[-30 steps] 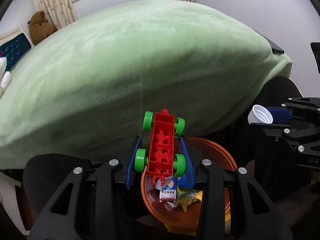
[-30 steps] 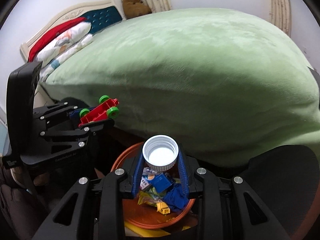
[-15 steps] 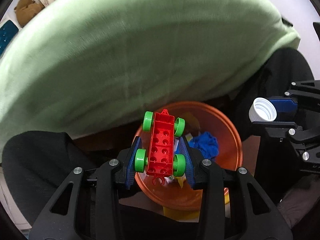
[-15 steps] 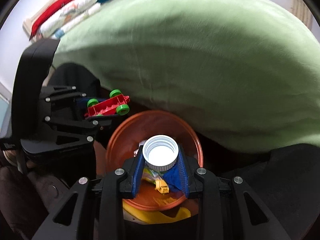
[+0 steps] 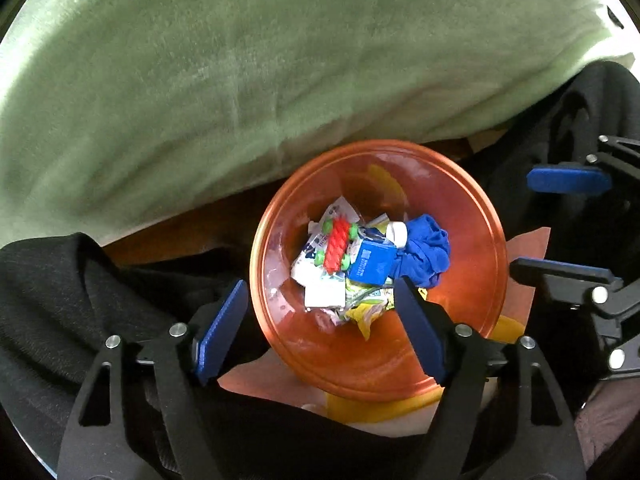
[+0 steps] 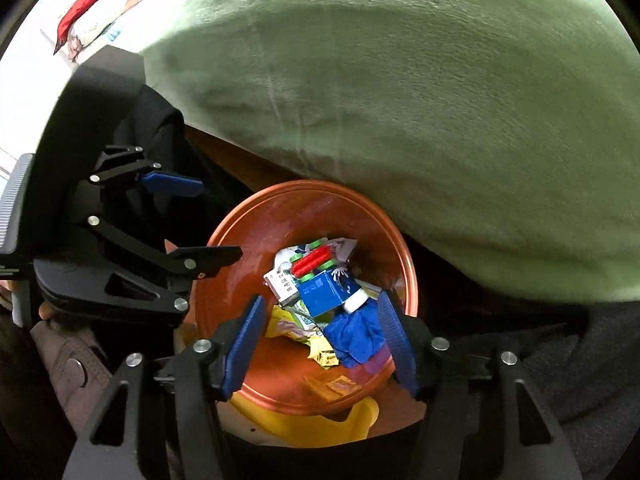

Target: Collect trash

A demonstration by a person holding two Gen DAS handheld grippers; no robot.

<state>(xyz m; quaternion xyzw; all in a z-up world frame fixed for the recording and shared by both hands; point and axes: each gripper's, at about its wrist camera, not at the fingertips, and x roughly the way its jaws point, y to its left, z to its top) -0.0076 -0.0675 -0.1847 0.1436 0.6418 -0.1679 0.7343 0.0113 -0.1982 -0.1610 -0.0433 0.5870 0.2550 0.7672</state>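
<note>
An orange bin (image 5: 472,216) (image 6: 248,236) stands on the floor beside the bed. In it lie a red toy cart with green wheels (image 5: 337,245) (image 6: 313,260), a white bottle cap (image 5: 397,233) (image 6: 355,302), a blue box (image 5: 372,264) (image 6: 323,293), a blue cloth (image 5: 424,252) (image 6: 356,336) and several wrappers. My left gripper (image 5: 320,320) is open and empty above the bin's near side. My right gripper (image 6: 320,340) is open and empty above the bin too; it also shows at the right of the left wrist view (image 5: 568,232).
A bed under a light green blanket (image 5: 280,60) (image 6: 400,100) fills the far side, overhanging the bin. Black clothing (image 5: 60,280) (image 6: 600,360) lies near the bin. Something yellow (image 6: 304,424) sits under the bin's near edge. Pillows (image 6: 104,12) lie at the bed's head.
Both grippers tilted down over the bin and opened. The red toy cart dropped from the left gripper and the white cap from the right; both now lie in the bin.
</note>
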